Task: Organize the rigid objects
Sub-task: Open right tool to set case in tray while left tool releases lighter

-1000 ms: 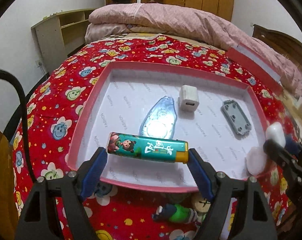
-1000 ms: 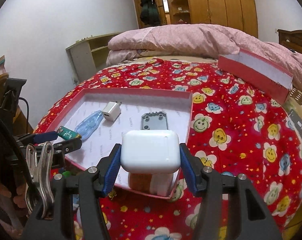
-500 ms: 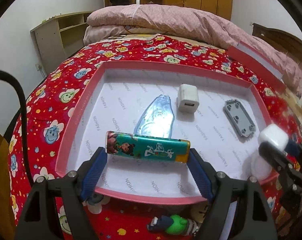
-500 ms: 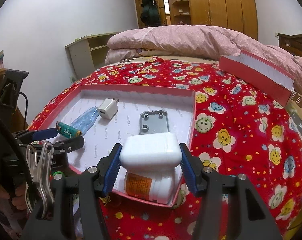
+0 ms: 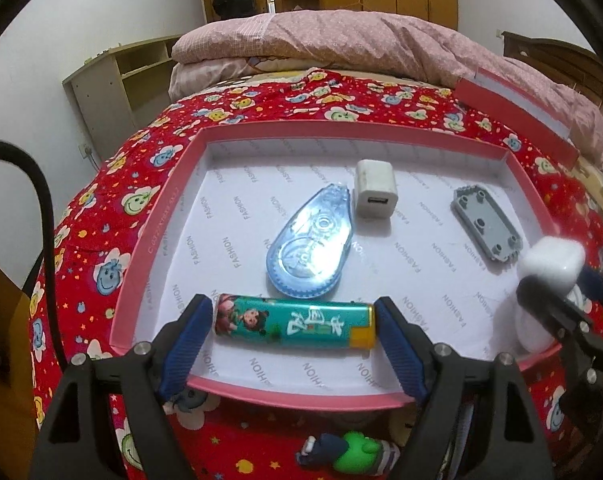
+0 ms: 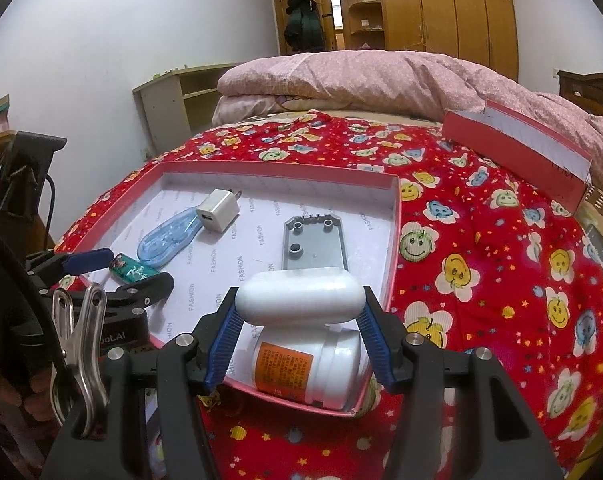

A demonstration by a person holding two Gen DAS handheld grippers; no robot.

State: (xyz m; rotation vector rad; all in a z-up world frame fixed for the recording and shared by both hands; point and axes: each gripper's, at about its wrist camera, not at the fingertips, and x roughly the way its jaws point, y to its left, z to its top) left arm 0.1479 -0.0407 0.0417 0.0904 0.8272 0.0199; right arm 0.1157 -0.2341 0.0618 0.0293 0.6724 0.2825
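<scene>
A pink-rimmed box lid (image 5: 157, 216) with a white floor lies on the red bedspread. My left gripper (image 5: 295, 326) is shut on a teal lighter (image 5: 293, 326) over the lid's near edge. My right gripper (image 6: 299, 308) is shut on a white earbud case (image 6: 299, 298), held just above a white pill bottle (image 6: 313, 368) lying in the lid's near right corner. In the lid lie a blue correction tape (image 5: 311, 248), a white charger cube (image 5: 375, 194) and a grey plate (image 5: 487, 224).
A small toy figure (image 5: 349, 452) lies on the bedspread below the lid. A second pink box part (image 6: 517, 144) sits at the far right. A pink quilt (image 6: 381, 76) is piled behind. A wooden shelf (image 6: 173, 100) stands left.
Both grippers have moved forward and lower over the lid. The earbud case has tilted down and come closer to the pill bottle. The lighter is now over the lid's floor.
</scene>
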